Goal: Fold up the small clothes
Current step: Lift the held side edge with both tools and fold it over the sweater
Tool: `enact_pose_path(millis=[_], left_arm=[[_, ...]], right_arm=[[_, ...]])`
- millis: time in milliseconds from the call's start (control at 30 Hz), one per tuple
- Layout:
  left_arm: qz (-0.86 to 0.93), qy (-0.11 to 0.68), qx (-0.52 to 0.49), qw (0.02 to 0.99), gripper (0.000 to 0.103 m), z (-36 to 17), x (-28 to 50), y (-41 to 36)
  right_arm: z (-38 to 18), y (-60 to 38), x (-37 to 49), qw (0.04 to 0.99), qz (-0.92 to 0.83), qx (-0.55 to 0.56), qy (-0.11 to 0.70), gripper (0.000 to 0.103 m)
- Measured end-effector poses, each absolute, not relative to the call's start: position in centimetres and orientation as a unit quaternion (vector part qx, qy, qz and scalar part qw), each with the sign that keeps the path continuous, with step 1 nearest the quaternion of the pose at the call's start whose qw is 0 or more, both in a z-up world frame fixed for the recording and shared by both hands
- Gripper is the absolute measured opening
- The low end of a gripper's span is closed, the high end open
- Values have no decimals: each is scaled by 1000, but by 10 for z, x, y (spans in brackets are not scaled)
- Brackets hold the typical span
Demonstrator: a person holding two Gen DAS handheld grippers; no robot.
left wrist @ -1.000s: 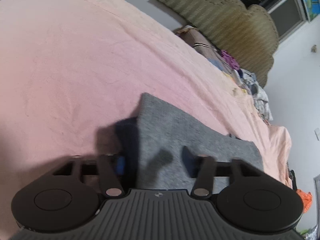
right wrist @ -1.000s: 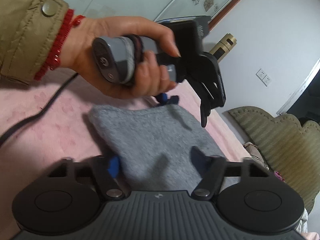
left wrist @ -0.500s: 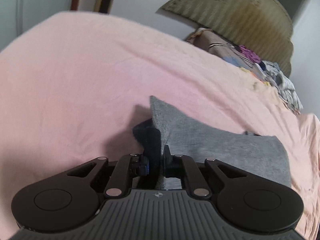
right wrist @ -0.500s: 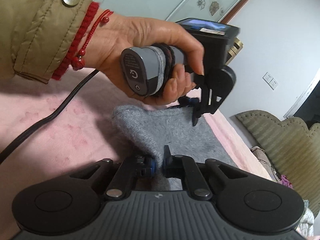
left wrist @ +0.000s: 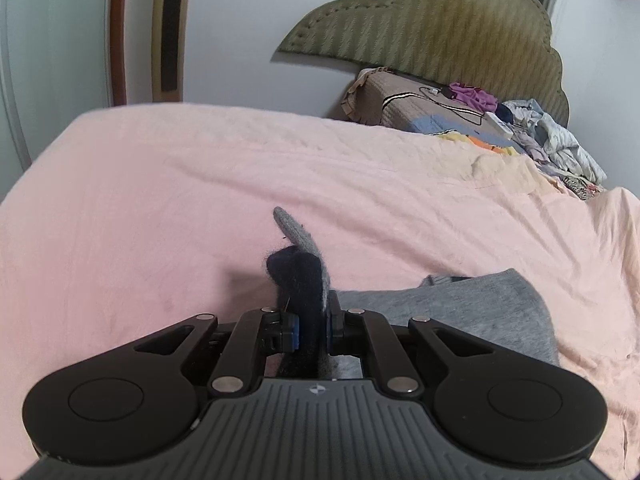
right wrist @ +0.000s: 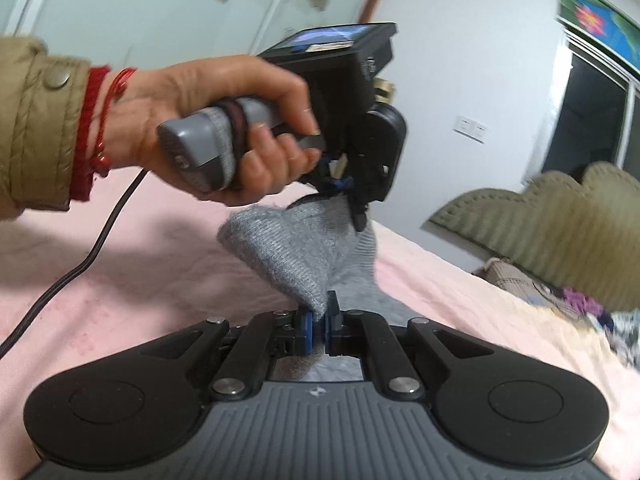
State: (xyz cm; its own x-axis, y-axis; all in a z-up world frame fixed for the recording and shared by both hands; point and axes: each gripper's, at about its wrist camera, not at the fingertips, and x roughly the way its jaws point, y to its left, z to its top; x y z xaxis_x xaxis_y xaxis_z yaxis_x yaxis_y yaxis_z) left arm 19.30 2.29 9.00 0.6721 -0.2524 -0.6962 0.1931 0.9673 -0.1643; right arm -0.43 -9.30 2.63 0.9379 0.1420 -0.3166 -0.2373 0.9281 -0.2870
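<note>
Pink bedsheet (left wrist: 160, 208), grey garment lifted at 2 corners

Ahead of the fingers stands an olive headboard (left wrist: 440, 28) with a heap of clothes (left wrist: 552, 140). The left gripper (left wrist: 311, 330) has clamped a dark-lined corner of the grey garment (left wrist: 460, 312), which stands up between its fingertips; the right gripper (right wrist: 318, 330) pinches another corner, the knit stretched up from its pads to the left hand (right wrist: 224, 120)

Open bed, clutter by the headboard

The pink bed (left wrist: 200, 184) lies bare from its near edge most of the way toward the headboard (left wrist: 440, 28). Just below the headboard a clothes pile (left wrist: 540, 136) and folded blanket (left wrist: 392, 96) block that end. Well away from the headboard, a cable (right wrist: 80, 264) trails over the sheet.
</note>
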Motion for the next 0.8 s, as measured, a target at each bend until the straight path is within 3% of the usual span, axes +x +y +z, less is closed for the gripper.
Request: enact_pose_path(millis=[367, 800], left_arm=[[-161, 359, 0, 919, 11, 117, 179, -58], [-204, 358, 44, 910, 11, 104, 173, -144]], right_arm=[[32, -148, -31, 981, 42, -114, 151, 5], [28, -190, -57, 983, -11, -65, 172, 5]])
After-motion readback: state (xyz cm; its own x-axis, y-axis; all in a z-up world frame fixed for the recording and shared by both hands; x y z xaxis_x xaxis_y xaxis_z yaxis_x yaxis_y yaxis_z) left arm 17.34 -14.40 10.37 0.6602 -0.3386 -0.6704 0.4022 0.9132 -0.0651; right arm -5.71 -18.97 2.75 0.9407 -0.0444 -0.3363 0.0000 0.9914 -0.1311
